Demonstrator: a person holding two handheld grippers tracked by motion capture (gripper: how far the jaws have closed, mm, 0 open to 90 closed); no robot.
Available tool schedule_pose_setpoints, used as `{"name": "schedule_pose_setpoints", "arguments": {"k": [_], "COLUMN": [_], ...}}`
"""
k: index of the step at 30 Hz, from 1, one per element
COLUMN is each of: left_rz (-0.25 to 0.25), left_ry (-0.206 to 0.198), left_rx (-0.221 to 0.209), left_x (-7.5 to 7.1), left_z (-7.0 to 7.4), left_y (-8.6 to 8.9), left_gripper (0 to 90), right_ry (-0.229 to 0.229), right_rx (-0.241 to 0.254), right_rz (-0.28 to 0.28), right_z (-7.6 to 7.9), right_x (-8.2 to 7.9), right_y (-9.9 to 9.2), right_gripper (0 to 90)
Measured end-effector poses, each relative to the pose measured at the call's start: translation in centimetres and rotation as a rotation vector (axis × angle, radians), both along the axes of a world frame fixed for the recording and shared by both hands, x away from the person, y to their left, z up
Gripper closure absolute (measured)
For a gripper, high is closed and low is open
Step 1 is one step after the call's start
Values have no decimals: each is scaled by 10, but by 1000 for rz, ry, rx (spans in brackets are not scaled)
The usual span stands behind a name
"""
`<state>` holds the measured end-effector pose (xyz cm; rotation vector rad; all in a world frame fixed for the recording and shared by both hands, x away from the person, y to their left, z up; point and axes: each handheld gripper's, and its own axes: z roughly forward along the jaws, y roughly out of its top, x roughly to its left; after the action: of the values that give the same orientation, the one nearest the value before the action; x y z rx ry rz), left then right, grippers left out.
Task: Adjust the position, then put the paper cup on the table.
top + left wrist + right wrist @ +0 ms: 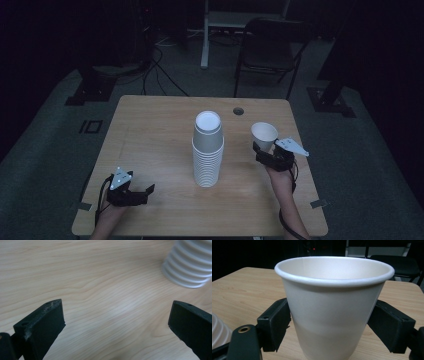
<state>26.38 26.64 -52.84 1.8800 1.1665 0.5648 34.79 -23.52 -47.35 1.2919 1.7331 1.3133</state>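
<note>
A tall stack of white paper cups [207, 152] stands upside down at the middle of the wooden table [150, 130]; its ribbed lower rims [187, 267] appear at the top right of the left gripper view. To the stack's right, my right gripper [265, 148] is shut on a single white paper cup [264, 133], mouth up. In the right gripper view the two black pads [275, 322] press the cup's wall [332, 315] on both sides. My left gripper [146, 195] sits low at the table's front left, jaws open wide [117, 322] over bare wood, pointing toward the stack.
A round cable hole [238, 111] lies near the table's far edge. A dark folding chair [270, 47] and a white post [205, 35] stand behind the table, with cables on the floor [160, 70]. The stack's rims [218, 332] show at the right gripper view's left edge.
</note>
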Motion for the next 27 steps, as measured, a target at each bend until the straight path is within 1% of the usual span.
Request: {"name": "schedule_pose_setpoints", "arguments": {"k": [3, 5, 10, 12, 14, 15, 16, 17, 20, 21, 25, 27], "left_rz": [45, 79, 159, 179, 197, 196, 204, 213, 219, 215, 208, 203], "left_ry": [12, 9, 35, 36, 46, 49, 57, 58, 65, 69, 84, 83], "left_rx": [-10, -19, -37, -46, -44, -48, -41, -38, -27, -27, -27, -27], "left_x": [-1, -2, -2, -2, -3, -3, -2, -3, -3, -3, -3, -3], "left_z": [-1, -1, -2, -3, -4, -5, -6, -6, -8, -8, -10, -11], "left_y": [9, 14, 25, 28, 32, 33, 34, 35, 36, 37, 36, 36], "left_gripper": [8, 8, 9, 9, 9, 9, 8, 8, 9, 9, 9, 9], "right_ry": [5, 6, 12, 14, 15, 20, 19, 19, 24, 31, 36, 43], "right_rx": [2, 5, 6, 8, 11, 12, 10, 9, 10, 12, 14, 13], "right_rz": [0, -2, 2, 4, 3, 7, 4, 2, 3, 6, 0, -1], "right_z": [-2, -2, -3, -4, -4, -5, -6, -6, -8, -9, -13, -17], "right_x": [2, 2, 4, 5, 6, 7, 8, 8, 12, 13, 18, 21], "right_y": [0, 1, 2, 2, 2, 2, 2, 2, 3, 3, 6, 8], "right_gripper": [192, 192, 192, 192, 192, 192, 192, 192, 192, 192, 192, 192]}}
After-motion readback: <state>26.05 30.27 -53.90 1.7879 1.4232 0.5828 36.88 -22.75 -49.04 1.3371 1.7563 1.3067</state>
